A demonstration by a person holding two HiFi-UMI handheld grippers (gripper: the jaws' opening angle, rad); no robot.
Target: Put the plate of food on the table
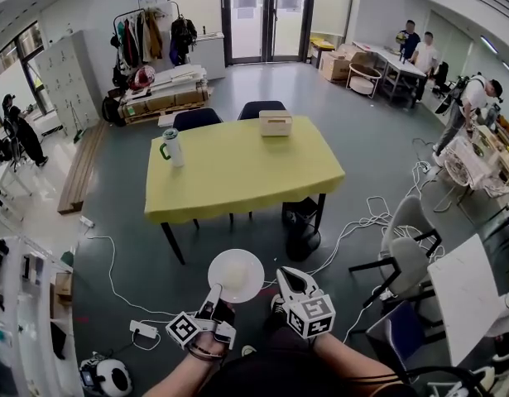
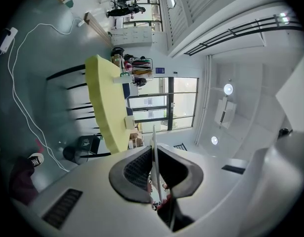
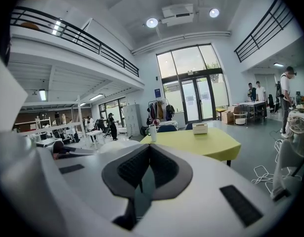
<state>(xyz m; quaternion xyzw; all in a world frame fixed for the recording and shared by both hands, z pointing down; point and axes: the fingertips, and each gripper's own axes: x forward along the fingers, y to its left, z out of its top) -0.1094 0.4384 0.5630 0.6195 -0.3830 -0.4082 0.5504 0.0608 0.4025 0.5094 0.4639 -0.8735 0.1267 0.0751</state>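
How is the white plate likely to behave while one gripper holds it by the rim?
The white plate looks stiff: it lies level though only the left gripper pinches its rim. Held at one edge, it may tip or slip, as the rim looks thin and smooth.

Table [image 1: 237,180] near half bare; mug [image 1: 172,147] left, box [image 1: 276,122] far edge (chairs [image 1: 196,118] behind).

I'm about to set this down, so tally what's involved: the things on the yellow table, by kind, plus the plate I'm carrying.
Mug: 1
Box: 1
Plate: 1, clamped in the left claw
Total: 3
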